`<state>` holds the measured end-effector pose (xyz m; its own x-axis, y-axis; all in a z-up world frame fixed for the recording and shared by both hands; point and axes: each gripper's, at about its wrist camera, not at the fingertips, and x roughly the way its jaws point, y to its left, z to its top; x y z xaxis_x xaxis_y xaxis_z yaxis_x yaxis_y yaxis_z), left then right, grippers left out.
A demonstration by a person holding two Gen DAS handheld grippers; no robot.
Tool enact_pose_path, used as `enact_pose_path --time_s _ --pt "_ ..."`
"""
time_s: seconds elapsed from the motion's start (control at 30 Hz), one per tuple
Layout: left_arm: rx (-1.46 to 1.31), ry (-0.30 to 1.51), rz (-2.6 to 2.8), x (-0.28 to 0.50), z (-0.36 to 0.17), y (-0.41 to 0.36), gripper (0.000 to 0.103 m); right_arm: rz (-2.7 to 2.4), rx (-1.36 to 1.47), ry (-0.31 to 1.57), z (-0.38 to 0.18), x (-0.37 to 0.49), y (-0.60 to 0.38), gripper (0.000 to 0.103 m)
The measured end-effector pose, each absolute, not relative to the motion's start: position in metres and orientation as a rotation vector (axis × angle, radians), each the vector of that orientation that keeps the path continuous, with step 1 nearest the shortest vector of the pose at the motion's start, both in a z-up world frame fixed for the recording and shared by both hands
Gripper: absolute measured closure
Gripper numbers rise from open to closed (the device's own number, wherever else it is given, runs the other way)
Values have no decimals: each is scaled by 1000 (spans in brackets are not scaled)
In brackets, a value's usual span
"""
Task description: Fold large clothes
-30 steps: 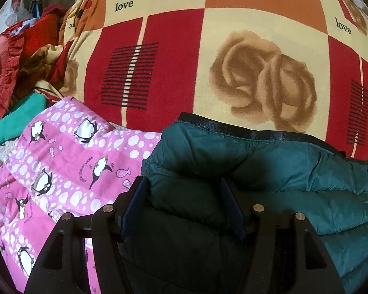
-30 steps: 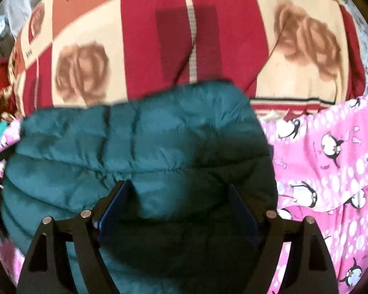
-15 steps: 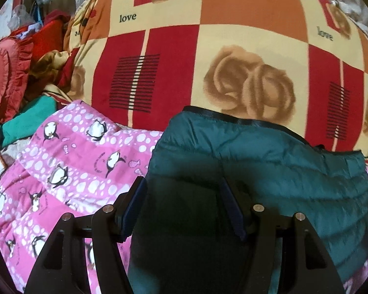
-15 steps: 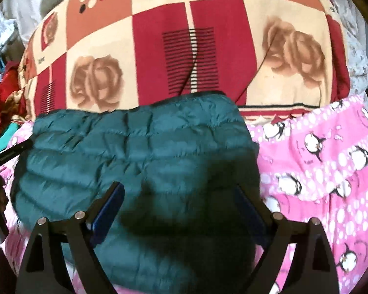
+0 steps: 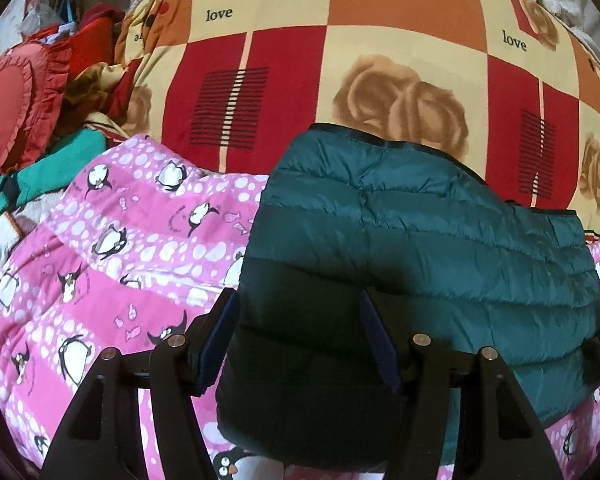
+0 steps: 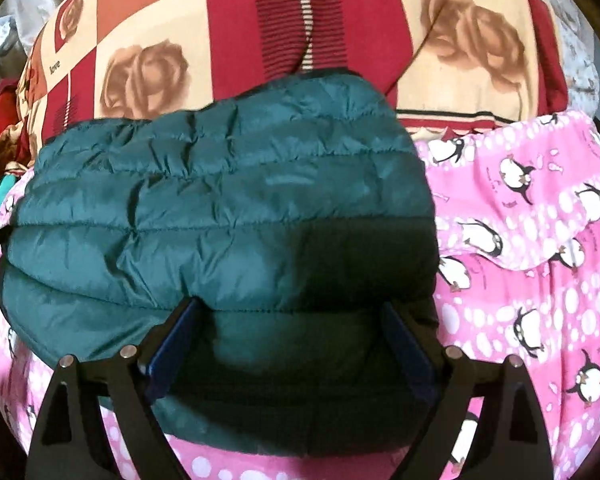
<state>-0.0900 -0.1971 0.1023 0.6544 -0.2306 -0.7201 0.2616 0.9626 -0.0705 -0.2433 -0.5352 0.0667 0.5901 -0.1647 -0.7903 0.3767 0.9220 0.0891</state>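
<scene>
The folded teal puffer jacket [image 5: 420,240] lay on a pink penguin blanket [image 5: 120,240], its far edge against a red-and-cream rose quilt [image 5: 300,60]. Only the left wrist view caught the red frilled cushion [image 5: 16,100] and heaped clothes at the far left. The left claw [image 5: 300,336] and right claw [image 6: 292,344] both stood apart over the jacket, gripping nothing. The jacket's near edge sat in dark shadow, hard to make out.

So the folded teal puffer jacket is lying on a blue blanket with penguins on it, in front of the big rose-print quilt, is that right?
Not quite. The penguin blanket under the teal puffer jacket is pink, not blue; the right wrist view shows it plainly. The rest holds: the jacket lies folded in front of the rose-print quilt.
</scene>
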Motion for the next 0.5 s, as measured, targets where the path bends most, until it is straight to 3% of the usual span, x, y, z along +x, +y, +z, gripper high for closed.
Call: enact_pose_path --time_s 0.5 --pt "49 777 -289 -122 120 -196 67 -267 256 855 96 -267 -495 9"
